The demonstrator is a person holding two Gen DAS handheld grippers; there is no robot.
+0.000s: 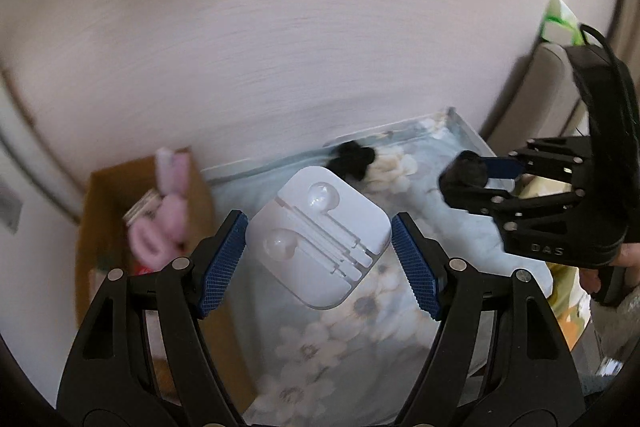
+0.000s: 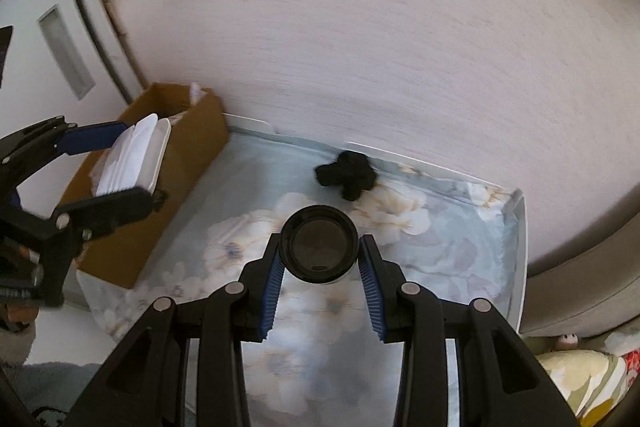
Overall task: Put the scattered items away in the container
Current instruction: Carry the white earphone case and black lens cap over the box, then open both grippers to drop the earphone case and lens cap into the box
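Two items held aloft: white earphone case (glossy, rounded corners, earbuds visible inside) pinched between left gripper fingers, over cardboard box; round black lidded jar clamped between narrowly parted right gripper fingers, above floral cloth. Black fuzzy scrunchie lying near wall.

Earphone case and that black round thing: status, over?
Left tool shut on earphone case. Right tool shut on black round lid. Cardboard box open, unobstructed.
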